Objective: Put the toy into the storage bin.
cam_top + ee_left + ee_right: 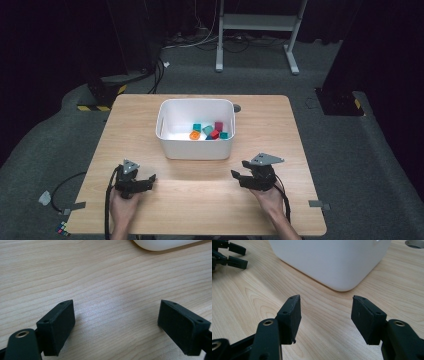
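Wooden table (200, 200): both tongs, left (148, 181) and right (239, 171), rest wide open and empty short of the white bin (196, 145); reach over its rim squarely for a block (214, 134).

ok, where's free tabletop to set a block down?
Bare wood left and right of the white bin, out to the table edges, and between the two hand-held grippers in front of it. Crowded only inside the bin, where the colored blocks cluster at its right.
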`<control>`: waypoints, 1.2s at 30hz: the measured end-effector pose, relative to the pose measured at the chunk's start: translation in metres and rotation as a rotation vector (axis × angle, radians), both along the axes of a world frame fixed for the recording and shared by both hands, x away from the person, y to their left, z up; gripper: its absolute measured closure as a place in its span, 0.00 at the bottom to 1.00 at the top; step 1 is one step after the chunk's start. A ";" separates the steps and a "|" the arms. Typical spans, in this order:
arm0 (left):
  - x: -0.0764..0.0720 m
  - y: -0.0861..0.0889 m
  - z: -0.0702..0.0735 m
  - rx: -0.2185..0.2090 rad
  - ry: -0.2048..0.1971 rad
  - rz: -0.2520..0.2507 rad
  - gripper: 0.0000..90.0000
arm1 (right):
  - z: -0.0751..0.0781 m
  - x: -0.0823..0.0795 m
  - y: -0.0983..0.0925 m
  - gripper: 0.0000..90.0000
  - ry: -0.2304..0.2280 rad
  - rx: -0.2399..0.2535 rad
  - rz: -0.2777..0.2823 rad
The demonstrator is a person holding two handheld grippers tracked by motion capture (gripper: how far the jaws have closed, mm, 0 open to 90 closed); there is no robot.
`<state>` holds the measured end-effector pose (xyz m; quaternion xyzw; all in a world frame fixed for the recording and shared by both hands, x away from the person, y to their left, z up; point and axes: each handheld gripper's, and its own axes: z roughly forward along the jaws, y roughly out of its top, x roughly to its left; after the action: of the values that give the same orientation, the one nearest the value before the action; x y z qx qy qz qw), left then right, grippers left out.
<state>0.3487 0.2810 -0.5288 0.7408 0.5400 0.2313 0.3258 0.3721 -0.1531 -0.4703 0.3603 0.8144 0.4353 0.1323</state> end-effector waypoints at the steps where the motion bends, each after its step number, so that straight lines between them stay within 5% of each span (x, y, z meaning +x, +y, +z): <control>1: 0.000 0.000 0.000 0.000 0.000 0.000 0.16 | -0.001 0.000 0.000 0.45 0.001 0.000 0.001; 36: 0.000 0.000 0.000 0.000 0.000 0.000 0.16 | -0.037 0.006 0.007 0.46 0.049 -0.082 -0.024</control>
<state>0.3487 0.2810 -0.5288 0.7410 0.5398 0.2314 0.3257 0.3785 -0.1459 -0.5072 0.3751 0.8301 0.3909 0.1322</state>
